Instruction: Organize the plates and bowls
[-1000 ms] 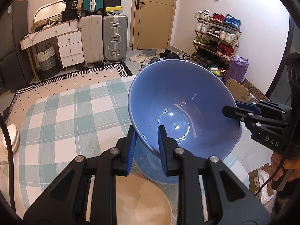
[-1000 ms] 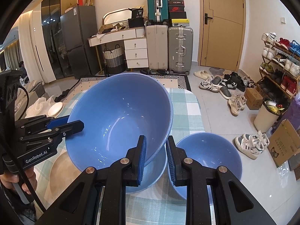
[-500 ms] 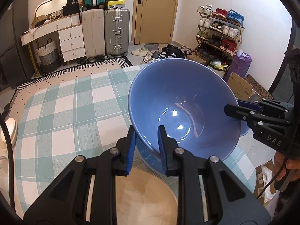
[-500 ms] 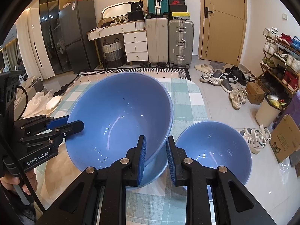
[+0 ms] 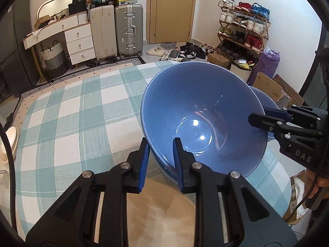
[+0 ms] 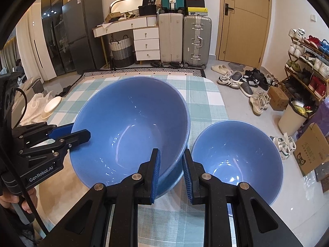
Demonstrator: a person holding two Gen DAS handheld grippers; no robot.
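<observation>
A large blue bowl (image 5: 205, 115) (image 6: 131, 127) hangs tilted between both grippers, nested just above a second blue bowl (image 6: 174, 180) whose rim shows beneath it. My left gripper (image 5: 160, 154) is shut on the bowl's near rim; it shows at the left in the right wrist view (image 6: 82, 134). My right gripper (image 6: 170, 164) is shut on the opposite rim; it shows at the right in the left wrist view (image 5: 255, 119). A smaller blue bowl (image 6: 236, 154) stands on the table to the right. A round beige plate (image 5: 160, 212) lies under my left gripper.
The table carries a teal and white checked cloth (image 5: 67, 119). A cream dish (image 6: 51, 106) lies beyond the table's left side. Suitcases (image 6: 185, 39), a drawer unit (image 6: 147, 45) and a shoe rack (image 5: 242, 28) stand behind.
The held bowl has come down and forward onto the lower bowl, with both grippers still gripping its rim. The small bowl on the right now shows fully.
</observation>
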